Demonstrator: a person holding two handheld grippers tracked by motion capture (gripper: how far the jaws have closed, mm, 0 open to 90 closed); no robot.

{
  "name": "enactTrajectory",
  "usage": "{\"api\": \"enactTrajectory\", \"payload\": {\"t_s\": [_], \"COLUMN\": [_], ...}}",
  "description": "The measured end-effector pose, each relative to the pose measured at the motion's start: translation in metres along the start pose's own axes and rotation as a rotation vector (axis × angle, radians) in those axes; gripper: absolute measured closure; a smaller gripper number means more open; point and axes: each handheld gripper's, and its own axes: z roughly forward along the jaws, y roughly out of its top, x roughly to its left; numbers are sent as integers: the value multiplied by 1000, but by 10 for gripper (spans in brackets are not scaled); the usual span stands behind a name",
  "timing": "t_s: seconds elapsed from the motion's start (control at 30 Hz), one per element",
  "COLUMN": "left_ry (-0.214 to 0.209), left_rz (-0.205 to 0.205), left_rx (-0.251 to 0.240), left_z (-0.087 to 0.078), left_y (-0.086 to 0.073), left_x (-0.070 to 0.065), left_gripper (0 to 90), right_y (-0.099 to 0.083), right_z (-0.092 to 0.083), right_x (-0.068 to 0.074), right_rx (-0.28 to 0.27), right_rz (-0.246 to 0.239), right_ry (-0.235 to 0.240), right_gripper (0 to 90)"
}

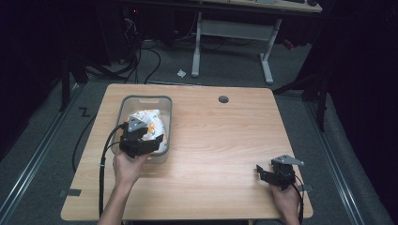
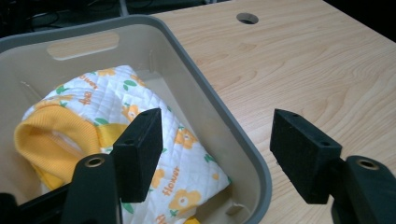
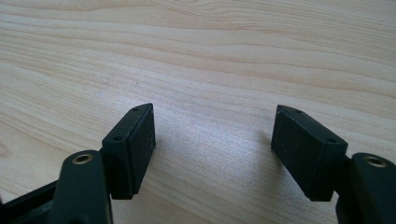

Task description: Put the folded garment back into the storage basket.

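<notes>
We see a quilted white garment (image 2: 140, 135) with orange flowers and a ribbed yellow collar lying in the grey plastic bin (image 2: 224, 121). Our left tool (image 2: 217, 154) gapes wide over its rim; the right tool (image 3: 215, 149) spreads wide above the woodgrain table (image 3: 196, 56).

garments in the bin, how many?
1: a white quilted garment with orange flowers and yellow trim, bundled in the grey bin at table left. Others could hide beneath it.

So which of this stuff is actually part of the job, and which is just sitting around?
Likely in play:
- grey plastic bin
- flower-print quilted garment in it
- left gripper, open over the bin's rim

Just there:
- right gripper, open over bare table
- desk behind
- floor cables
</notes>
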Motion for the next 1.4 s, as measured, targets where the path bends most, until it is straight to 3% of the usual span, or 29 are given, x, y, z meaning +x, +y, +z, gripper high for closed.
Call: {"api": "enactTrajectory", "payload": {"t_s": [0.43, 1.4], "left_ry": [-45, -136], "left_rz": [22, 42], "left_rx": [-13, -36], "left_z": [-2, 3], "left_y": [-1, -13], "left_x": [-18, -45], "left_gripper": [344, 332], "right_y": [0, 0], "right_z": [0, 0], "right_x": [0, 0], "right_rx": [0, 0], "right_rz": [0, 1], "right_ry": [0, 0], "right_gripper": [309, 309]}}
